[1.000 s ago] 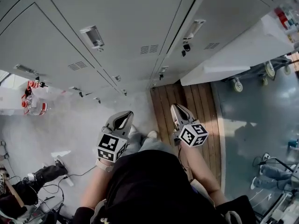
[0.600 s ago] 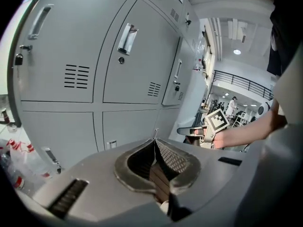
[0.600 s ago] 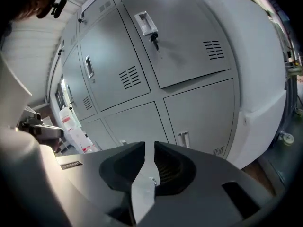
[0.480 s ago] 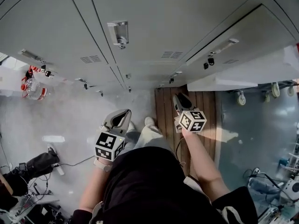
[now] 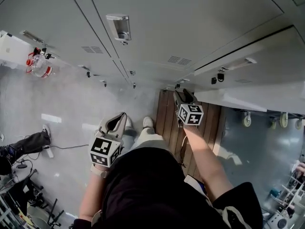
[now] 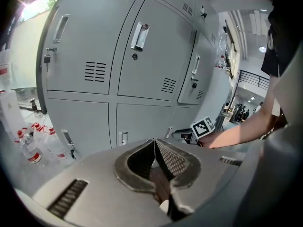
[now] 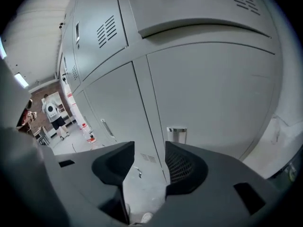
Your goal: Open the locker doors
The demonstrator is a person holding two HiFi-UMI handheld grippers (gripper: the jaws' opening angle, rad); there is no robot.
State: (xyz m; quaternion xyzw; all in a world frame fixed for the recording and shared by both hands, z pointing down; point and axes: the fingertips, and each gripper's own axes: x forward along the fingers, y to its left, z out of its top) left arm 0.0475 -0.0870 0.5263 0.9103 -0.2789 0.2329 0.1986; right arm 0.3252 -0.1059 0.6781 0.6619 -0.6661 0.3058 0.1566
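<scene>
I had my right hand-held gripper (image 7: 149,145), jaws just opened on nothing, nearest the upright handle (image 7: 176,134) of the lower locker door (image 7: 213,93), which lay just ahead-right (left hand-held gripper (image 6: 154,142) closed, empty, farther off).

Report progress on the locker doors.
Done: one door stands open. In hand: the right gripper, jaws just opening and empty, faces a lower door's handle. Left: the other doors in view look shut; the left gripper is shut, empty.
</scene>
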